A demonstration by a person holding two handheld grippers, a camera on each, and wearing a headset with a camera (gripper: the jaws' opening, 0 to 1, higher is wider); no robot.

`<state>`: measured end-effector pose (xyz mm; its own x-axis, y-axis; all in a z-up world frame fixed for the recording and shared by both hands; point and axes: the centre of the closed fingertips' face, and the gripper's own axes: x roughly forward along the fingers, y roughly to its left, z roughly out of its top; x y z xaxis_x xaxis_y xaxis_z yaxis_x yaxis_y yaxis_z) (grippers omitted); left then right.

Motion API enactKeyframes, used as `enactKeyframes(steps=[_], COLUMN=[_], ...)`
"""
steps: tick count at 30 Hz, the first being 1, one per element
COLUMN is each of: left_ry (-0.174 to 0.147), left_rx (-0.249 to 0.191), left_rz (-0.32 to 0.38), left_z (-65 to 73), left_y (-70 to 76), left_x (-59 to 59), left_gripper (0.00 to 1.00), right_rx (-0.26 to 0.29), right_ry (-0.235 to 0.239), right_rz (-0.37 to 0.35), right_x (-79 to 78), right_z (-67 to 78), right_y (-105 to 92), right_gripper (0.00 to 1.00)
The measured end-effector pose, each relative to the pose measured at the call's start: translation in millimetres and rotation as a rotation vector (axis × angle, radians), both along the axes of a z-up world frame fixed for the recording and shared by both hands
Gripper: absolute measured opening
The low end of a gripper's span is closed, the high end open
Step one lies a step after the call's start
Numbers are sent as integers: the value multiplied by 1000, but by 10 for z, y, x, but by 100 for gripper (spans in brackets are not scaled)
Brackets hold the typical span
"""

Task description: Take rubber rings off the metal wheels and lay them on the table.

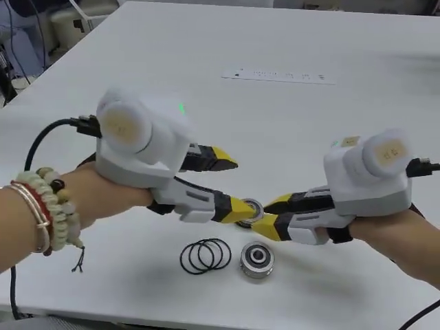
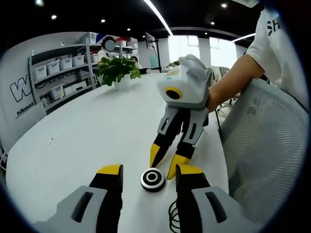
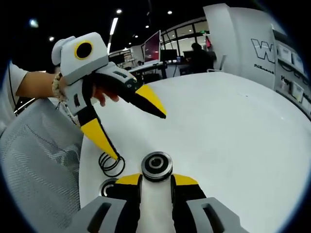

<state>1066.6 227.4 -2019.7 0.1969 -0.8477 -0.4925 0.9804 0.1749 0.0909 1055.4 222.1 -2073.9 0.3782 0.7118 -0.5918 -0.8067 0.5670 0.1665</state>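
Reference: the held metal wheel [image 1: 251, 209]. Nearer than it, on the table [image 1: 137, 82], lie the rubber rings [image 1: 205, 255] (overlapping, count unclear), to its left, and a second metal wheel [image 1: 257, 260], directly before it. The right gripper [image 3: 156, 179] clamps the held metal wheel above the table. The left gripper [image 1: 240, 187] has its jaws wide apart, lower tip beside that wheel; contact uncertain. Well beyond it lies a paper strip [image 1: 278, 75].

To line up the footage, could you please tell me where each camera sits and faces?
Head view: on the headset, looking down at the table; both forearms, left claw and right claw show.
Left gripper view: on the left claw, facing the right claw; own jaws below.
Right gripper view: opposite, facing the left claw; jaws pinch the wheel.
Shared: all see that wheel.
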Motion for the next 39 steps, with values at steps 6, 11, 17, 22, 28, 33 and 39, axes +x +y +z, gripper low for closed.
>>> enactKeyframes(steps=[6, 11, 17, 22, 28, 33, 39], left_ry=[63, 74, 69, 67, 87, 94, 72], left_rx=[11, 8, 20, 31, 19, 7, 16], left_rz=[41, 59, 59, 53, 60, 64, 57], left_z=[-210, -273, -337, -401, -403, -414, -404], left_y=[-66, -121, -109, -103, -96, -75, -81], left_x=[43, 45, 43, -26, 10, 27, 0], left_gripper=[34, 26, 16, 12, 10, 9, 7], right_rx=[-7, -8, -9, -20, -50, -74, -20], right_ry=[-1, -3, -11, -19, -37, -67, 23], right_rz=[0, -5, -6, 4, 26, 36, -69], right_x=[-13, 2, 12, 6, -6, 19, 68], right_z=[-23, -33, -35, -51, -68, -67, -69], right_y=[-3, -11, -18, -12, -40, -75, -119], right_gripper=[20, 19, 18, 16, 11, 0, 0])
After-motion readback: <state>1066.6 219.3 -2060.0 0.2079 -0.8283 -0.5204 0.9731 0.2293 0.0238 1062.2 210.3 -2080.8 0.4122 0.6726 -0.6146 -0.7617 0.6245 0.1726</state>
